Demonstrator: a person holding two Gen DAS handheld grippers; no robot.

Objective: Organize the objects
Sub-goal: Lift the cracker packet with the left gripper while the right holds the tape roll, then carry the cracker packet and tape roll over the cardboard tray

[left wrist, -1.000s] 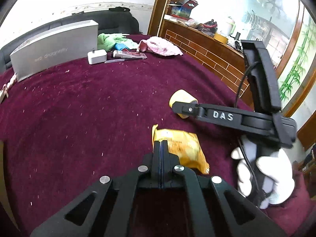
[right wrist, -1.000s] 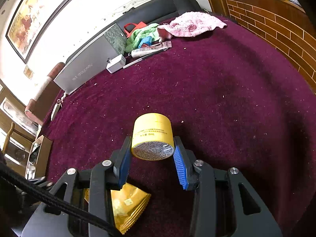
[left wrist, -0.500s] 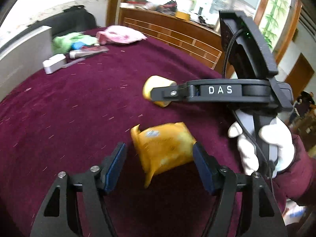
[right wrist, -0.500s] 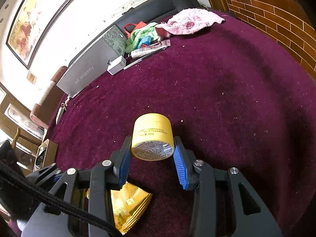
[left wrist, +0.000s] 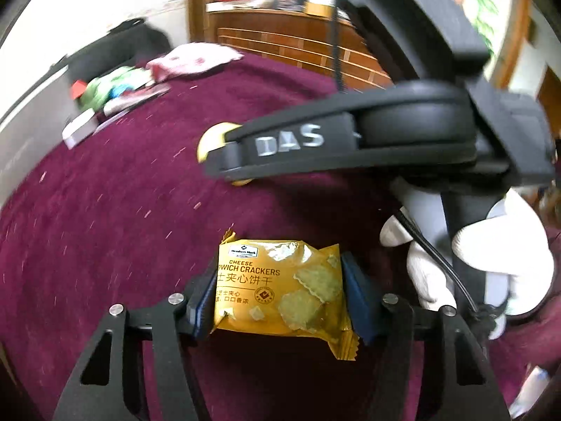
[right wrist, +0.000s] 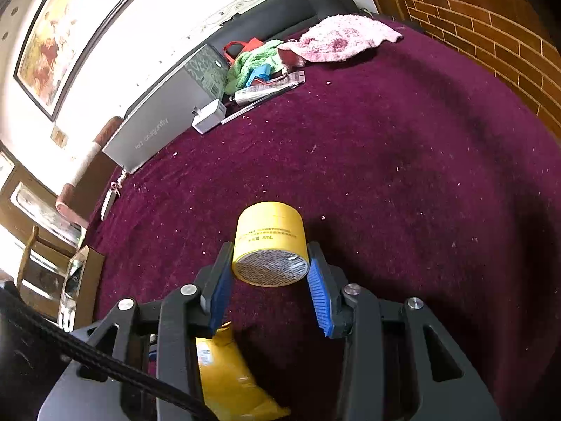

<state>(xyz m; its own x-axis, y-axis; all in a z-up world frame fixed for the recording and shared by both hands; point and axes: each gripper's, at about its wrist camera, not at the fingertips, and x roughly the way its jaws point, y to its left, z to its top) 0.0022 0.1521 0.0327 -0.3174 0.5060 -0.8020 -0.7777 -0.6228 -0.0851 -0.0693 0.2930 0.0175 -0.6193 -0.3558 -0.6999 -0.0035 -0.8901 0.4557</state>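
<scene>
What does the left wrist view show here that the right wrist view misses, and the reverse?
Only the left wrist view: the cracker packet's printed front between the closing left claw, and the gloved hand holding the right tool.

Only the right wrist view: the yellow jar's mesh-patterned end, gripped by the right claw, plus a framed painting.

Both: the maroon cloth, pink towel, packet and jar.

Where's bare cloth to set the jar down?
Free: the wide maroon cloth between the yellow jar, the brick ledge and the pink towel. Crowded: the far edge, with grey box, white charger and green cloth.
</scene>
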